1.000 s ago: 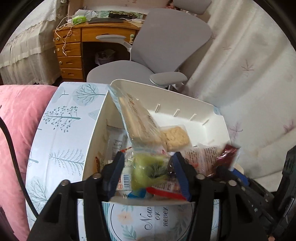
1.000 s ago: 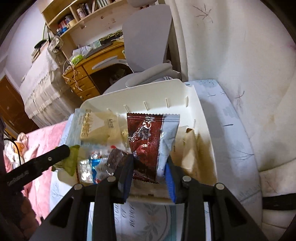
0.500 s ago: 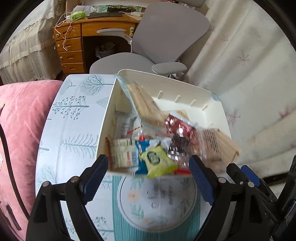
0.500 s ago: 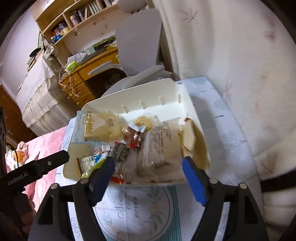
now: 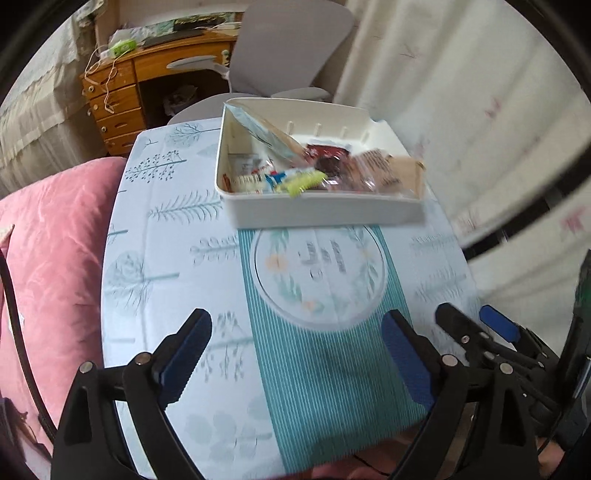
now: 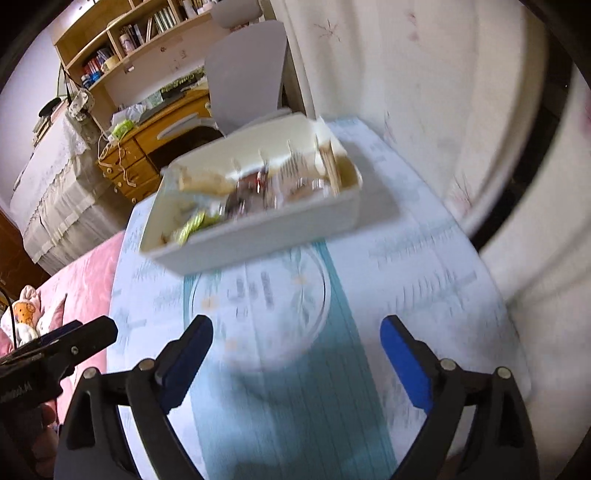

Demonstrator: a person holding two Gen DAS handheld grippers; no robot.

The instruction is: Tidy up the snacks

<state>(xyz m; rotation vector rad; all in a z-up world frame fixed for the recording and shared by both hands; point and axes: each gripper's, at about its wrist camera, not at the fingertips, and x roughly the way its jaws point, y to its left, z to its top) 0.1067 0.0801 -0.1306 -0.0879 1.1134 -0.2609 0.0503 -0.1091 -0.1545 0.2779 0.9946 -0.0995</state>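
A white rectangular bin [image 5: 325, 210] [image 6: 258, 236] stands at the far side of a small table with a pale blue printed cloth [image 5: 166, 236] [image 6: 424, 266]. Several snack packets lie in it: a green one [image 5: 301, 181] [image 6: 192, 225], a dark red one [image 5: 327, 153], a brown one [image 5: 400, 171]. My left gripper [image 5: 297, 343] hovers over the near part of the cloth, its jaws still opening, nothing between them. My right gripper [image 6: 295, 347] is likewise opening and empty. The right gripper's fingers [image 5: 496, 326] show at the lower right of the left wrist view; the left gripper's finger [image 6: 66, 341] shows at the right wrist view's left edge.
A pink quilt [image 5: 48, 240] lies left of the table. Behind stand a grey office chair [image 5: 291, 48] and a wooden desk with drawers [image 5: 114, 107]. A white curtain [image 5: 461, 92] hangs to the right. Bookshelves [image 6: 122, 33] fill the back wall.
Both grippers let go of their packets, which now lie in the bin. Both opened wide and drew back from the bin toward the near edge of the table.
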